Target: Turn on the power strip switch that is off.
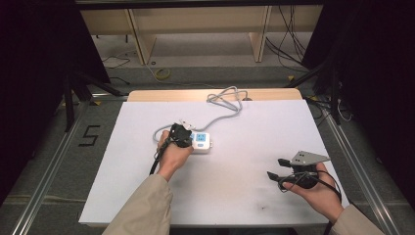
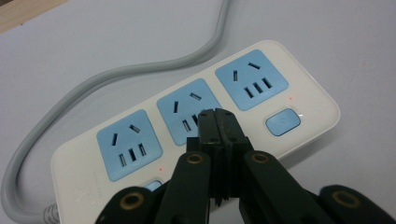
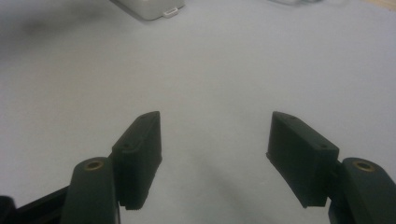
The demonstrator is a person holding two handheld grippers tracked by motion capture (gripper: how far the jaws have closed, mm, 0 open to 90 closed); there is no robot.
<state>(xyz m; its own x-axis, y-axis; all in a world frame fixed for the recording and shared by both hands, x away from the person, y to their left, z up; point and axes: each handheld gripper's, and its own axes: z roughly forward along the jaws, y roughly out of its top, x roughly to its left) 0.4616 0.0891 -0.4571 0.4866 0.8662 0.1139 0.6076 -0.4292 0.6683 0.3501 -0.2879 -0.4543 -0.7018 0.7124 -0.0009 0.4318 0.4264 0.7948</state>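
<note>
Left gripper (image 2: 217, 114): one; jaws pressed flat together, nothing between them, tips poised over the near edge of the middle socket of the power strip (image 2: 308, 93). Whether the tips touch the casing cannot be told. In the high view this gripper (image 1: 181, 134) covers the strip's left half.

Right gripper (image 3: 212, 154): one; jaws spread wide with nothing between them, hanging over the bare table sheet (image 3: 224, 60), well apart from the strip and to its near right (idle, by the look of it). In the high view it (image 1: 280, 169) sits in the person's right hand (image 1: 318, 188).

Power strip (image 1: 203, 141): one; white casing, lying flat near the middle of the table sheet (image 1: 254, 132).
- Sockets (image 2: 251, 79): three, blue-faced, in a row.
- Push-buttons (image 2: 281, 122): one plainly seen beside the end socket; a second peeps out by the gripper's body.
- Small red indicator lights: two, one by each button.

Handling, as judged: a rigid plastic shell, light, smooth-sided and likely to skate on the sheet if pushed off-centre. Best held across the long edges of the casing, not by the socket faces; a button wants a short, straight press from closed tips.

Cable (image 1: 225, 100): one; grey, running from the strip's left end, curving away toward the far table edge and looping there (springy, likely to tug the strip if dragged).
</note>
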